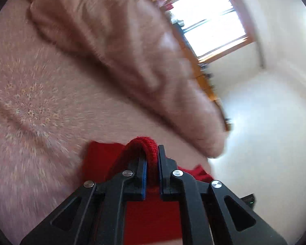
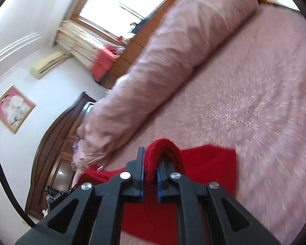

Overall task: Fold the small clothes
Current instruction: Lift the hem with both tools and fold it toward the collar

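Closest to the left wrist lens, the left gripper (image 1: 152,159) has its black fingers closed on a thick knitted edge of the red garment (image 1: 151,218), which humps up between the blue pads and drapes over the left finger. In the right wrist view the right gripper (image 2: 151,161) is likewise clamped on a fold of the same red garment (image 2: 210,165), the fold arching over its right finger. The cloth hangs below both grippers and spreads onto the pink bedspread (image 2: 244,106); blur hides its long axis and which way it points. A rolled pink quilt (image 1: 116,47) lies across the bed beyond, below a bright window (image 1: 212,20).
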Demonstrator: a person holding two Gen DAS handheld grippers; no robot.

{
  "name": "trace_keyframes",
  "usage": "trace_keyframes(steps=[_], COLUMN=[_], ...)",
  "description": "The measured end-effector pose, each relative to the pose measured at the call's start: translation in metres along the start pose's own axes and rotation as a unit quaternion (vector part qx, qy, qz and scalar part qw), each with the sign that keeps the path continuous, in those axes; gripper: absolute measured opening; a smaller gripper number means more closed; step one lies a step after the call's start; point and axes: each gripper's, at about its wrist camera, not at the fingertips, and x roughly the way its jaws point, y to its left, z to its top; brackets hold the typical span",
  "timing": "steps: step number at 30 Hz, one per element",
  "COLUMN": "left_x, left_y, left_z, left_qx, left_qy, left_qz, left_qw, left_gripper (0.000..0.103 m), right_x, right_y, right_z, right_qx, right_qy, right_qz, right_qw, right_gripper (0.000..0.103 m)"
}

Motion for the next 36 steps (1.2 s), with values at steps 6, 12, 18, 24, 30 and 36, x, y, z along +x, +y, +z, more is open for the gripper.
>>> trace_keyframes(steps=[6, 12, 18, 24, 30, 36], left_x=[0.054, 0.064, 0.091, 0.069, 0.051, 0.047], left_y=[0.025, -0.001, -0.001, -0.035, -0.060, -0.025], left_z=[-0.004, 0.017, 0.024, 0.022, 0.020, 0.016], left_qx=[0.019, 0.040, 0.046, 0.092, 0.122, 0.127], left_qy=[0.024, 0.014, 0.029, 0.012, -0.008, 0.030], left_qz=[0.045, 0.028, 0.066, 0.083, 0.081, 0.141], left_qw=[0.9985, 0.9987, 0.9963, 0.9922, 0.9892, 0.9814], left_gripper=[0.001, 0.001, 0.002, 0.009, 0.037, 0.037], right_x=[0.067, 0.053, 0.071, 0.057, 0.021, 0.021], right_y=[-0.053, -0.048, -0.046, -0.034, -0.012, -0.031], right_z=[-0.010, 0.002, 0.016, 0.012, 0.009, 0.002], right_qx=[0.026, 0.022, 0.018, 0.010, -0.012, -0.015], right_qy=[0.057, 0.031, 0.049, 0.026, -0.032, 0.006], right_qz=[-0.080, -0.054, -0.094, -0.092, -0.067, -0.112], right_qw=[0.995, 0.998, 0.994, 0.995, 0.997, 0.994], right_gripper=[0.009, 0.009, 0.010, 0.042, 0.073, 0.070])
